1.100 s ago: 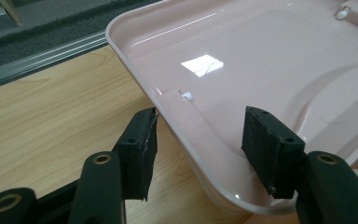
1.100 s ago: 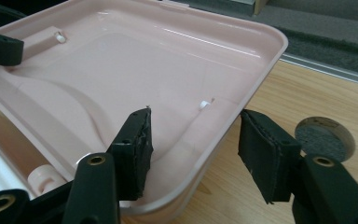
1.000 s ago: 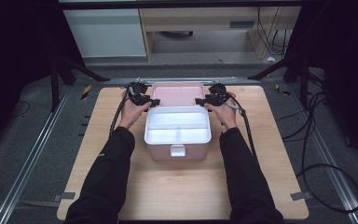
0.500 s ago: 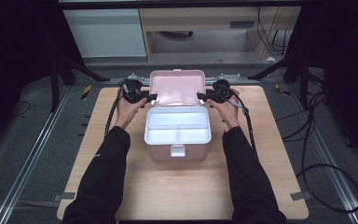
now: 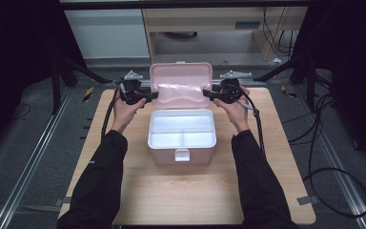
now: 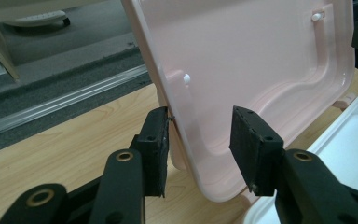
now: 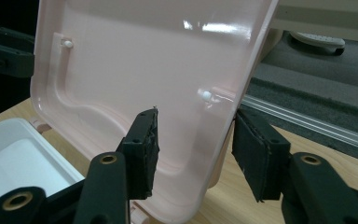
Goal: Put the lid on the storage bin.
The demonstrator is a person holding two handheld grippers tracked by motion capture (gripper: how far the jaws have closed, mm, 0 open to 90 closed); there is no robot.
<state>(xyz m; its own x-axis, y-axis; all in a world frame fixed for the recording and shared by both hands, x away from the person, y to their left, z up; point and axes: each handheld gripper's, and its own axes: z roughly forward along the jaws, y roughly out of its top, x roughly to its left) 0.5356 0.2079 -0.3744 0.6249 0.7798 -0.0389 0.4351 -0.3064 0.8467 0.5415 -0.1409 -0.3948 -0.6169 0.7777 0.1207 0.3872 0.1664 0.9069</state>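
black long sleeves (image 5: 102,176); black gripper (image 5: 142,97) with brass-ringed holes, trailing black cable (image 5: 108,110).

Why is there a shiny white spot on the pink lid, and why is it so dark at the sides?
In the right gripper view, room light glints off the glossy pink lid near its top edge, making bright glare spots. In the left gripper view, the black jaws close to the camera look soft, while the lid stays fairly sharp. In the high view, the wooden table is lit and the room at both sides falls into deep shadow.

The pink box (image 5: 182,143) stands open, its lid (image 5: 181,85) raised nearly upright between the two grippers (each straddles a side edge); a white tray (image 5: 182,131) sits just below them.
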